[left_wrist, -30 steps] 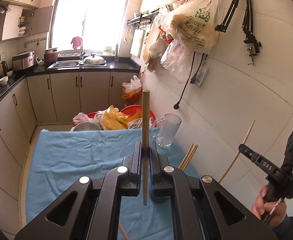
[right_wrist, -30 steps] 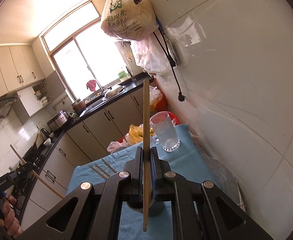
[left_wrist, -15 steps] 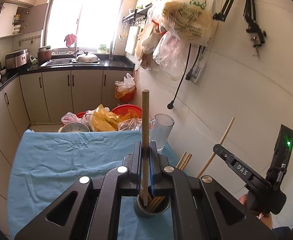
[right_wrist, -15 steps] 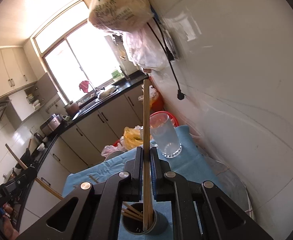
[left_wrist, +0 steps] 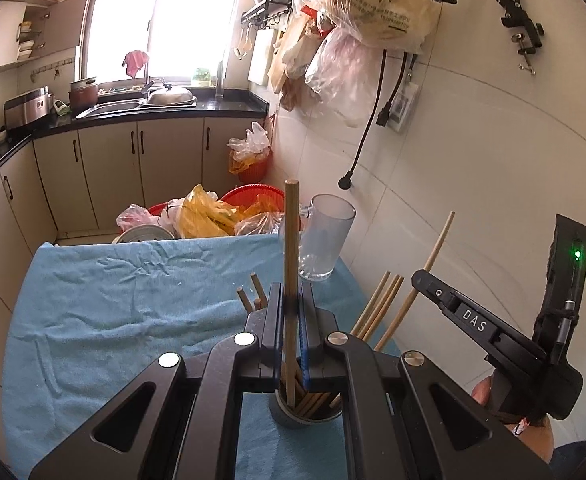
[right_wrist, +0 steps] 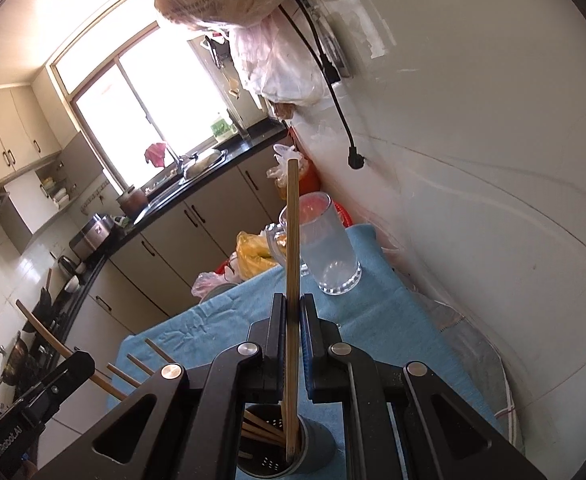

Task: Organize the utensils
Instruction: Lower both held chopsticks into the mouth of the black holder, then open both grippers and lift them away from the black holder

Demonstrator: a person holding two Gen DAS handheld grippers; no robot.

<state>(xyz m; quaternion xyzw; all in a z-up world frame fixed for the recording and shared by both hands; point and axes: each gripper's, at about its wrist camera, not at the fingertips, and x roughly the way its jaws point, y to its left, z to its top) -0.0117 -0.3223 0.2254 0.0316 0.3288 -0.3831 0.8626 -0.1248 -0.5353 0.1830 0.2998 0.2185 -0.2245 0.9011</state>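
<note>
My left gripper (left_wrist: 291,308) is shut on a wooden chopstick (left_wrist: 291,248) held upright, its lower end inside the grey utensil holder (left_wrist: 293,420), which has several chopsticks in it. My right gripper (right_wrist: 291,316) has its jaws slightly apart around another chopstick (right_wrist: 293,240) whose lower end rests in the same holder (right_wrist: 313,440). The right gripper also shows in the left wrist view (left_wrist: 425,280) at the right, and the left gripper in the right wrist view (right_wrist: 81,360) at the lower left.
A clear glass mug (left_wrist: 325,240) stands at the far right of the blue cloth (left_wrist: 113,300) covering the table. Bags and red basins (left_wrist: 221,216) sit beyond the table. The white tiled wall (left_wrist: 493,180) is close on the right.
Both grippers have come down over the utensil holder, lowering the chopstick ends into it. The right gripper's jaws have loosened around its chopstick.
</note>
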